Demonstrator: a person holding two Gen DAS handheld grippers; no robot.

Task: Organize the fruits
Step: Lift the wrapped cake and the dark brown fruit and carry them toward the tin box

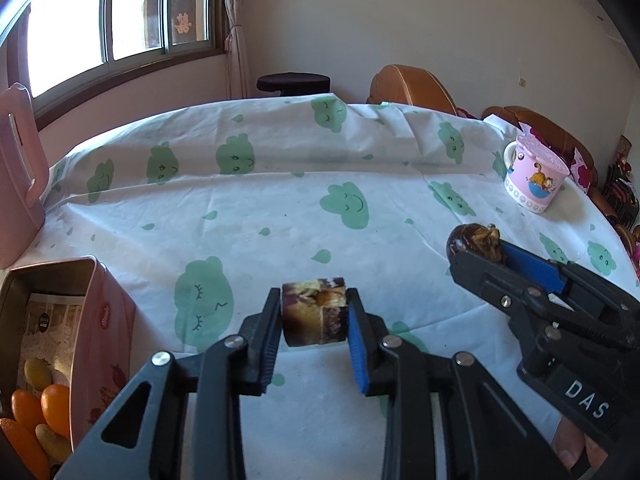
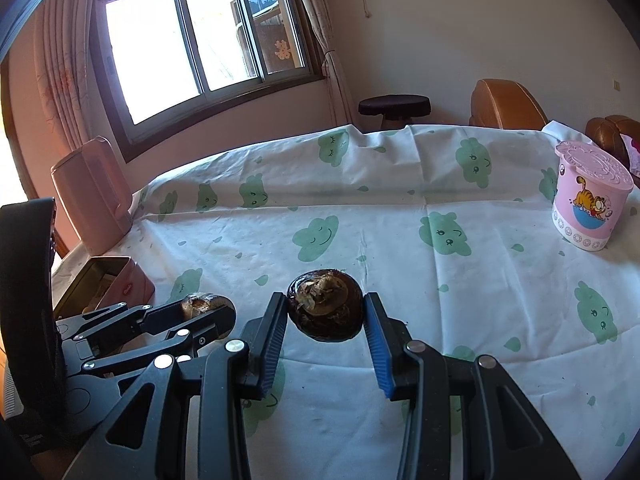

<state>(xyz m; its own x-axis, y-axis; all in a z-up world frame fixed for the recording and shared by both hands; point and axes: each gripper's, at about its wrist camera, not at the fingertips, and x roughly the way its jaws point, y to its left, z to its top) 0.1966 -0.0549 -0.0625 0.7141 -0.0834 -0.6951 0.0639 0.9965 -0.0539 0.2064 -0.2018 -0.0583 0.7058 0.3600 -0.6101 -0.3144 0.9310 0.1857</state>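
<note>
Your left gripper (image 1: 313,314) is clamped on a stubby brown fruit piece (image 1: 313,312), its cut, ragged face turned up and its short axis running pad to pad; your right gripper (image 2: 326,314) pinches a round dark fruit (image 2: 325,307) with the dried stem cap upward. Both sit low over the near part of the worktop (image 1: 280,184), the right gripper just to the right of the left. To the left stands a pink tin (image 1: 102,344), open and holding orange and yellow fruits (image 1: 40,412). A pink jug (image 2: 94,194) stands at the far left edge and a lidded cartoon cup (image 2: 588,196) at the far right; the white cloth with green clouds between them is bare. A window (image 2: 192,40), a stool (image 2: 394,106) and brown chairs (image 2: 506,104) lie beyond
</note>
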